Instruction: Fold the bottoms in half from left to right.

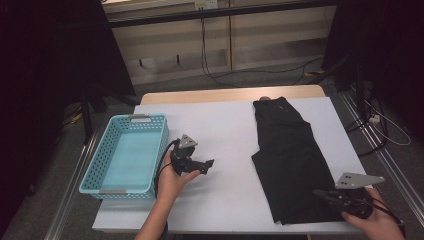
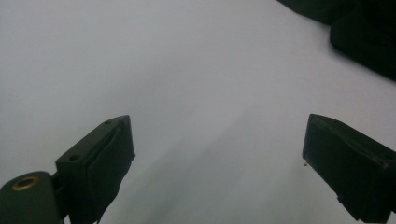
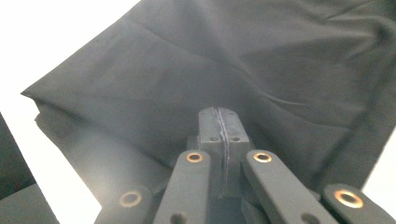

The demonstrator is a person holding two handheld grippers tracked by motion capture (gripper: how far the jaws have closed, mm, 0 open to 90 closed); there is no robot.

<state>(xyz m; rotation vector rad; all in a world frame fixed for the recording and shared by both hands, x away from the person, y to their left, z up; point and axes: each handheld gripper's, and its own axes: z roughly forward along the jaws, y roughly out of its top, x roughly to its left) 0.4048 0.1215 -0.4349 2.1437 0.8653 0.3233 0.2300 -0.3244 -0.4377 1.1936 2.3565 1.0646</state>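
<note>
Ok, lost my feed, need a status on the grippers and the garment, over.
Left gripper open over bare white table. Right gripper shut at the black garment's near edge; cloth pinched or not, cannot tell. Blue basket off left, nothing in the way.

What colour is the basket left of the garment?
Light turquoise blue, with perforated walls: the basket shows best in the high view.

One black garment (image 1: 290, 160), one blue basket (image 1: 95, 172), two claws: left claw (image 1: 210, 163), right claw (image 1: 320, 194)

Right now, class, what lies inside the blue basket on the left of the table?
The blue basket looks empty: its pale floor shows bare in the high view. The nearest wall hides a thin strip of floor just behind it, so that strip cannot be checked.
</note>
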